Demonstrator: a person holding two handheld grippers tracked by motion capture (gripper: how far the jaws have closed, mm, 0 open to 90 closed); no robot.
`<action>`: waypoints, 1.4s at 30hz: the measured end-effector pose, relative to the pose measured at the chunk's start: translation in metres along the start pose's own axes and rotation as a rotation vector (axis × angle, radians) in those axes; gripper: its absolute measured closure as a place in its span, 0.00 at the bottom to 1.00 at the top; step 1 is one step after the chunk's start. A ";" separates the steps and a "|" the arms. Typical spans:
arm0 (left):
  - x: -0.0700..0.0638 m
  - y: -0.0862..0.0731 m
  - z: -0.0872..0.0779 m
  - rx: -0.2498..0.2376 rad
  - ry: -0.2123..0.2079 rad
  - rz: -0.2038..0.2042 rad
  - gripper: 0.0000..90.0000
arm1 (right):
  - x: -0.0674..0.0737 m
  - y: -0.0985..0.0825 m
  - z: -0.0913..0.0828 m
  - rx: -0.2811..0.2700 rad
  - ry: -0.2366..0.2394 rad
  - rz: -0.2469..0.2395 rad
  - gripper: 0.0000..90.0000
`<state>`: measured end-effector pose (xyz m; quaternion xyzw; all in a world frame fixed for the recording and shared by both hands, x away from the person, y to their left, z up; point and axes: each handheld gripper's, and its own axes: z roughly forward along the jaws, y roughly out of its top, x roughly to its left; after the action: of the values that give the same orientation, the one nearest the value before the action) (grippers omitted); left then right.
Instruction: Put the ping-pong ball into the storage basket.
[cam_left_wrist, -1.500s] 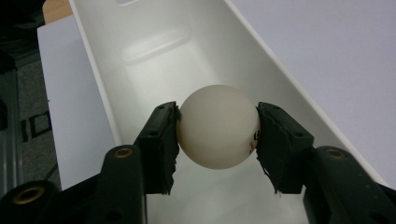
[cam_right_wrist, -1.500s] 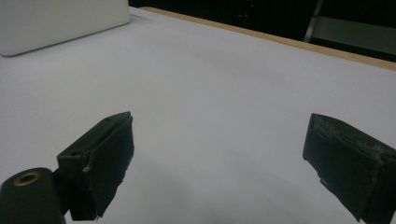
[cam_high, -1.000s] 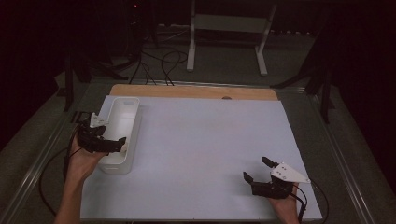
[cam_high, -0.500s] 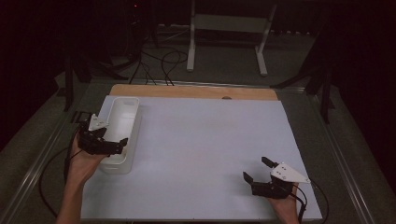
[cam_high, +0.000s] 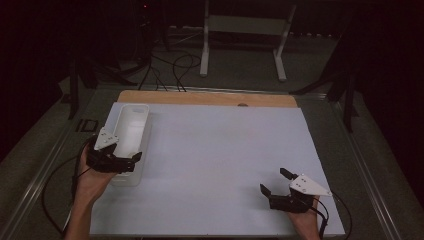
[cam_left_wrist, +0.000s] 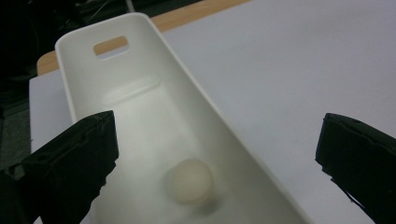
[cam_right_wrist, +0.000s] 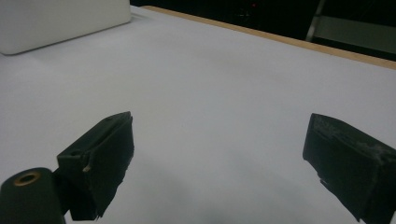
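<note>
A small, pale, round ball lies on the floor of the long white plastic bin with a cut-out handle slot, near the bin's closer end, which sits at the left side of the white-covered table. The left gripper hangs just above that end, its jaws spread wide with nothing between them, one over the bin's floor and the other out past the bin's wall above the table. The likely trouble is that straddle: lowered as it stands, the outer jaw would meet the rim or the table and could shove the light bin instead of reaching the ball. A smooth ball could also roll away from a closing jaw along the bin's floor. The right gripper rests well apart near the table's front right, jaws wide and empty.
</note>
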<state>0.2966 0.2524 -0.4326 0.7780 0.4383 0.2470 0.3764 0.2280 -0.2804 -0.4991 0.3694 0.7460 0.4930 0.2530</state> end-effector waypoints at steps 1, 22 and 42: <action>-0.001 -0.001 -0.001 -0.007 -0.003 0.000 0.00 | 0.000 0.000 0.000 0.000 0.000 0.000 0.10; -0.024 -0.033 -0.010 -0.119 -0.050 0.025 0.00 | 0.001 0.000 0.000 -0.002 0.003 0.000 0.10; -0.035 -0.067 -0.014 -0.242 -0.094 -0.009 0.00 | 0.004 0.001 0.001 -0.015 0.029 0.008 0.10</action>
<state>0.2357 0.2492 -0.4798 0.7356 0.3907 0.2597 0.4887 0.2270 -0.2763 -0.4991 0.3634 0.7442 0.5050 0.2430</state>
